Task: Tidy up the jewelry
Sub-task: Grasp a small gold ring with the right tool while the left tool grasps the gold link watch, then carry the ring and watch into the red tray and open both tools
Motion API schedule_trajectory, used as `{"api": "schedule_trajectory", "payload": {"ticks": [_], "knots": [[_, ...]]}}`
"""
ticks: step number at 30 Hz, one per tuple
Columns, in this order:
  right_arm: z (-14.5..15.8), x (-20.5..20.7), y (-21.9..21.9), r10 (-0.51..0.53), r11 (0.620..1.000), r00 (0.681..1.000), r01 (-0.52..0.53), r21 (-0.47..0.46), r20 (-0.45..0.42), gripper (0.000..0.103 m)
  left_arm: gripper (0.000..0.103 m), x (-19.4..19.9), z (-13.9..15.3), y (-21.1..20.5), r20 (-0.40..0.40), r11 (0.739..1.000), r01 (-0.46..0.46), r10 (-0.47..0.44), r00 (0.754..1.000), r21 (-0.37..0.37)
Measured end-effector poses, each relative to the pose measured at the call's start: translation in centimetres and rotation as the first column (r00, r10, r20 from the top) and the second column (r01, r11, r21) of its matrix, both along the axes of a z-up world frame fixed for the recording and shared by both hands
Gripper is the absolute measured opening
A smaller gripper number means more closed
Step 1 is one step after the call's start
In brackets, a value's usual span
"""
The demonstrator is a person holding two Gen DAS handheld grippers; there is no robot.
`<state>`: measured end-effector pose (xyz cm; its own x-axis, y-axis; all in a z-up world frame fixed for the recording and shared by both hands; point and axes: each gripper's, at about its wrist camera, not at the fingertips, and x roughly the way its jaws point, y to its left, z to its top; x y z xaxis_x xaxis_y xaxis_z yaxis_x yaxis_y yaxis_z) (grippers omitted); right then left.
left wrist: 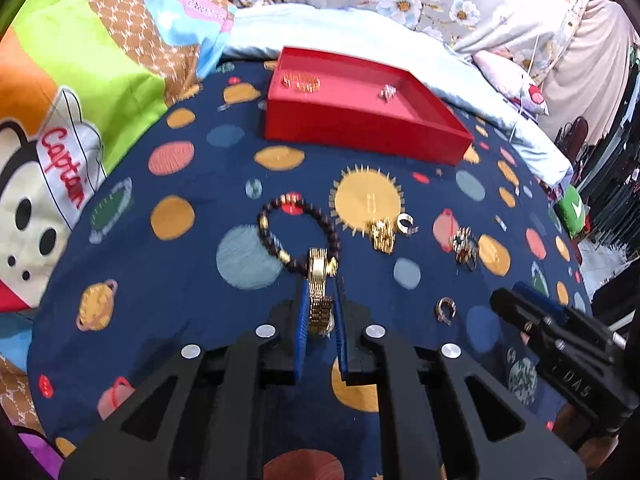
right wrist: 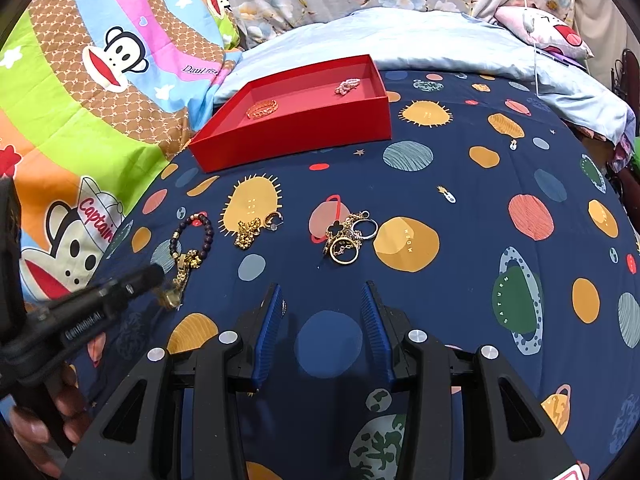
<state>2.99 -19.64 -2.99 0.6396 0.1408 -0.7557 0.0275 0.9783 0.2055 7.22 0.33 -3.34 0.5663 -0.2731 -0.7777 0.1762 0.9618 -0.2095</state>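
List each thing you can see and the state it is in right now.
left gripper: shut on gold watch band.
gold watch band: pinched, partly lifted.
right gripper: open, empty.
red tray: open, holds two pieces.
beaded bracelet: lying on bedspread.
ring pile: loose on bedspread.

Both grippers are black plastic frames with round silver bolt heads and ribbed blue pads on the fingers: the left gripper (left wrist: 320, 312) carries small white lettering on its side, the right gripper (right wrist: 322, 320) likewise.
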Motion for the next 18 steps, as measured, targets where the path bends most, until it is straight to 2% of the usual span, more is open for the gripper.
{"api": "schedule_trajectory", "payload": {"ticks": [1, 3, 6, 9, 10, 11, 14, 15, 18], "knots": [[-0.1, 0.0, 0.0, 0.0, 1.0, 1.0, 0.0, 0.001, -0.003, 0.041, 0.019, 0.0, -0.4, -0.1, -0.013, 1.0, -0.001, 0.002, 1.0, 0.007], [-0.2, 0.1, 0.0, 0.0, 1.0, 1.0, 0.0, 0.003, -0.006, 0.041, 0.037, -0.1, -1.0, -0.1, -0.028, 1.0, -0.008, 0.008, 1.0, 0.006], [-0.3, 0.1, 0.0, 0.0, 1.0, 1.0, 0.0, 0.001, -0.005, 0.041, 0.037, 0.1, -1.7, -0.3, -0.035, 1.0, -0.012, 0.012, 0.999, 0.014], [-0.5, 0.2, 0.0, 0.0, 1.0, 1.0, 0.0, 0.004, -0.011, 0.041, 0.035, 0.1, -1.9, -0.5, -0.018, 0.999, -0.01, 0.011, 1.0, 0.037], [-0.6, 0.2, 0.0, -0.001, 1.0, 1.0, 0.001, 0.005, -0.012, 0.041, 0.03, 0.0, -1.9, -0.6, -0.013, 0.999, -0.007, 0.008, 1.0, 0.045], [-0.7, 0.2, 0.0, -0.002, 1.0, 1.0, 0.002, 0.007, -0.014, 0.041, 0.02, 0.0, -1.9, -0.7, -0.013, 0.999, -0.002, 0.002, 1.0, 0.049], [-0.8, 0.4, -0.2, -0.005, 1.0, 1.0, 0.005, 0.009, -0.017, 0.041, 0.019, -0.1, -1.9, -0.6, -0.022, 0.999, 0.004, -0.004, 1.0, 0.039], [-0.8, 0.5, -0.2, -0.005, 1.0, 1.0, 0.005, 0.006, -0.016, 0.041, 0.013, -0.1, -1.8, -0.5, -0.022, 0.999, 0.001, -0.001, 1.0, 0.034], [-0.8, 0.7, -0.2, -0.003, 1.0, 1.0, 0.003, -0.003, -0.011, 0.041, 0.012, -0.2, -1.4, -0.3, -0.028, 1.0, 0.004, -0.003, 1.0, 0.007]]}}
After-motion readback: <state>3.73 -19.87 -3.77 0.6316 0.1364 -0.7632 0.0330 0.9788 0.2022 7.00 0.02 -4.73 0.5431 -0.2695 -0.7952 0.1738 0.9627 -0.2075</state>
